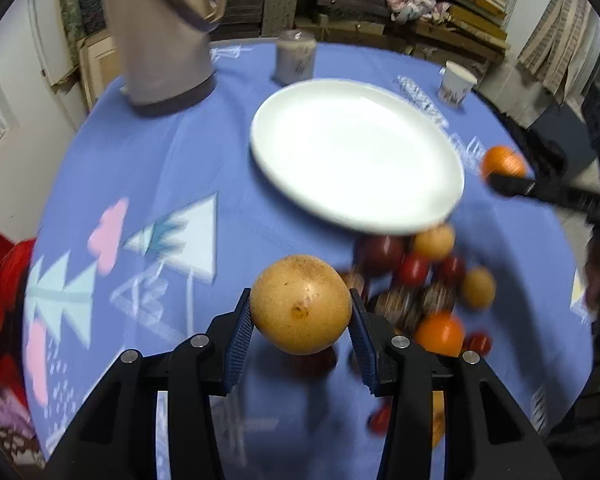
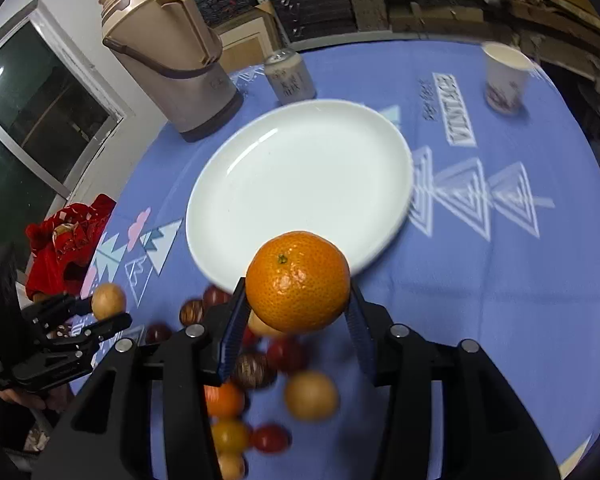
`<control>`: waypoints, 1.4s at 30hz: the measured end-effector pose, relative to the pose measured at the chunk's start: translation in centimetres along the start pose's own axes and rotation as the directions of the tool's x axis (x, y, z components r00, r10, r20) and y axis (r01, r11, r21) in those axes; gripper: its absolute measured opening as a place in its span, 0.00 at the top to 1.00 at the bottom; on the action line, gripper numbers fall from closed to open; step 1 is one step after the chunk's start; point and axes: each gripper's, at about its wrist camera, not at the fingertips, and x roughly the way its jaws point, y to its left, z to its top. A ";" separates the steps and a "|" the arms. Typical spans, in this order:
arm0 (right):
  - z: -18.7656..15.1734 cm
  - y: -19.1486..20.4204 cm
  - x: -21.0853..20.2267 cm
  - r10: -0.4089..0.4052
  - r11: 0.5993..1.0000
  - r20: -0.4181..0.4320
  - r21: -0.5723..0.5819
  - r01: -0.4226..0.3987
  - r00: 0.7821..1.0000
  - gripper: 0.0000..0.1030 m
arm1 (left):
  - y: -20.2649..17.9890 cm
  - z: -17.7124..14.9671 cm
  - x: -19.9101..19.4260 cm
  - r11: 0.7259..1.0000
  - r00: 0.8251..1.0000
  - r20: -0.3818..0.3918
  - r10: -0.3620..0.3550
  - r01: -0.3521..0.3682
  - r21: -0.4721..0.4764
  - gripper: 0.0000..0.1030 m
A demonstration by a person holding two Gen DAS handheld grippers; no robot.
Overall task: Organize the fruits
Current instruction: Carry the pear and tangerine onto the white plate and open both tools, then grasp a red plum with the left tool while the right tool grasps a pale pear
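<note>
My left gripper (image 1: 301,308) is shut on a yellow-brown pear (image 1: 300,305) and holds it above the blue tablecloth, short of the white plate (image 1: 356,152). My right gripper (image 2: 298,294) is shut on an orange (image 2: 298,282), held over the plate's near rim (image 2: 300,184). The right gripper and its orange (image 1: 503,162) show at the right of the left wrist view. The left gripper with the pear (image 2: 108,301) shows at the left of the right wrist view. A pile of small fruits (image 1: 420,280) lies by the plate's near edge; it also shows under my right gripper (image 2: 276,380). The plate is empty.
A tan thermos jug (image 2: 172,60) stands at the table's back left. A can (image 2: 290,76) stands behind the plate and a paper cup (image 2: 504,78) at the back right. A red bag (image 2: 68,240) lies at the left table edge. Cluttered shelves stand behind the round table.
</note>
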 end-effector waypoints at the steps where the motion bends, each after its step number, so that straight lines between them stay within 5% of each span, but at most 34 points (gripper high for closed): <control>1: 0.7 0.1 1.1 -0.005 1.000 -0.008 0.002 0.005 1.000 0.56 | -0.3 1.4 0.9 1.000 1.000 -0.003 -0.010 0.010 -0.001 0.55; 10: 2.8 0.0 8.3 -0.081 0.996 -0.074 -0.026 0.080 0.994 0.56 | -2.3 9.2 8.3 0.999 0.999 -0.045 -0.011 0.013 0.034 0.55; 21: 5.8 -1.7 10.9 -0.181 0.983 -0.056 -0.037 0.179 0.982 0.55 | -1.3 12.5 13.0 0.999 0.996 -0.088 0.027 -0.029 -0.018 0.55; 27: 5.8 -2.0 8.8 -0.182 0.983 0.003 0.006 0.182 0.983 0.40 | -0.6 12.7 11.6 0.995 0.998 -0.047 0.042 -0.046 -0.086 0.26; 34: 1.0 -1.4 2.0 -0.160 0.985 0.053 -0.064 0.163 0.986 0.34 | -0.1 8.7 5.3 0.999 0.998 0.044 0.035 -0.033 -0.025 0.17; 42: -8.2 -1.7 0.3 -0.146 0.988 -0.109 -0.070 0.139 0.983 0.30 | 1.0 0.1 2.6 0.998 0.996 -0.063 0.061 -0.062 -0.025 0.17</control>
